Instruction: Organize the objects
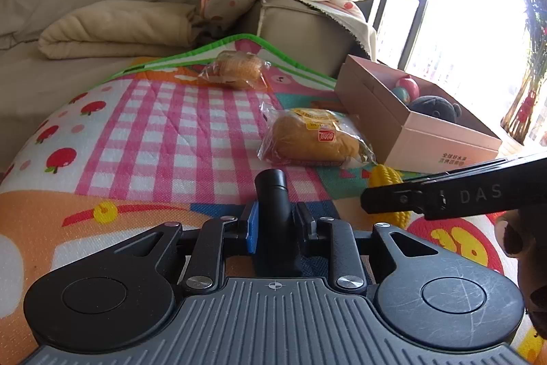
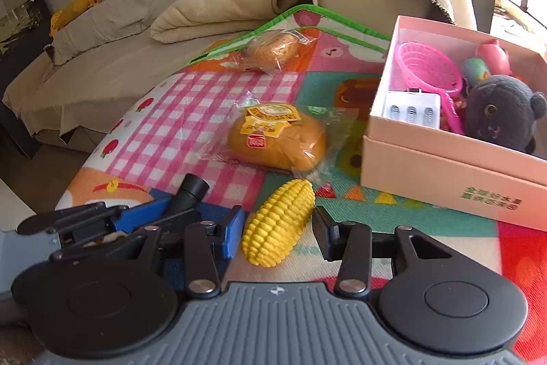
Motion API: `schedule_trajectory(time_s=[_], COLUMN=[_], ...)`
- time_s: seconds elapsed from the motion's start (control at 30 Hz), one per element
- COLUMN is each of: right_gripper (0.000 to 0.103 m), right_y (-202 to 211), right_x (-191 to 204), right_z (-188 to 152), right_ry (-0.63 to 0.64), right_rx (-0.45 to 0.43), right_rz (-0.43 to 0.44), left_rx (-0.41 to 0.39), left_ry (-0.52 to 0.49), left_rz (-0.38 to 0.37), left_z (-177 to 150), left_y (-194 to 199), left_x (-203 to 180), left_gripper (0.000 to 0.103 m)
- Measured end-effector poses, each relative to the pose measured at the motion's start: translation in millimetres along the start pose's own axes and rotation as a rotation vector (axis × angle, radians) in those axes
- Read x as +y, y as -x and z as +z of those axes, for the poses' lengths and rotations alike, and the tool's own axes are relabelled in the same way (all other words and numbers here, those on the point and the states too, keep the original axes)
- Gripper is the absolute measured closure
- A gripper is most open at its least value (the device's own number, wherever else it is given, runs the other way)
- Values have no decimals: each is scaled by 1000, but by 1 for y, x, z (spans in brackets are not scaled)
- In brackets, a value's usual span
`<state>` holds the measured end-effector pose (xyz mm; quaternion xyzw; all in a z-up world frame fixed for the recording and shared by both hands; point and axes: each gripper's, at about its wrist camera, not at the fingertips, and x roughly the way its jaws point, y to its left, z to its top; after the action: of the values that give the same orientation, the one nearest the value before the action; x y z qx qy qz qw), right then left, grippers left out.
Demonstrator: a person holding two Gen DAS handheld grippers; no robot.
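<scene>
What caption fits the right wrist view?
Right gripper straddles toy corn near pink box; left gripper holds black tube.

Blown-out window [image 1: 471, 23] glare (fisheye-bent edges)

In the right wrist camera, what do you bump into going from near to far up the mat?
Toy corn → big wrapped bun → small wrapped bun → beige sofa.

Left gripper [image 1: 273, 221], lower centre of its frame, is clamped on a black tube [image 1: 275, 214]; right gripper [image 2: 278, 233] brackets a toy corn [image 2: 278, 226], pads apart from it.
</scene>
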<state>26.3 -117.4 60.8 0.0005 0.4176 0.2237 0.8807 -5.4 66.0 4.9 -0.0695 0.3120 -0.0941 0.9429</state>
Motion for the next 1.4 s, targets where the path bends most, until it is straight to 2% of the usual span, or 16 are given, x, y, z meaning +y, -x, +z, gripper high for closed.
schedule_trajectory(time_s=[0.2,0.3,0.47,0.57,0.63,0.8,0.93,1.03,1.1,1.2,1.4], right_gripper=[59,60,60,60,60,60,60,60,60,60,60], right_y=[25,38,74,98,111,128,132,136,138,139,136], right_x=[-13,-16,-24,-35,-44,-66,-78,-84,-89,-97,-110], right_z=[-23,-32,-48,-56,-60,-65,-70,-74,-76,-75,-44], right_ry=[51,62,73,67,52,-10,-51,-66,-70,-77,-57], right_rx=[-19,-29,-98,-154,-189,-259,-287,-299,-309,-316,-370], right_rz=[-87,-102,-135,-169,-188,-208,-209,-216,-229,-247,-281], left_rx=[0,1,14,15,0,-109,-152,-113,-105,-112,-68], left_ry=[-5,-13,-40,-73,-98,-167,-158,-97,-72,-42,-74], left_rz=[3,10,34,-4,-40,-128,-220,-243,-235,-203,-219], left_z=[-1,0,1,7,18,76,120,137,137,128,90], left_y=[0,0,4,12,19,25,-5,-41,-59,-67,-44], left_x=[0,-1,-8,-18,-30,-78,-120,-137,-141,-135,-109], left_gripper=[77,78,80,81,81,81,80,80,80,80,80])
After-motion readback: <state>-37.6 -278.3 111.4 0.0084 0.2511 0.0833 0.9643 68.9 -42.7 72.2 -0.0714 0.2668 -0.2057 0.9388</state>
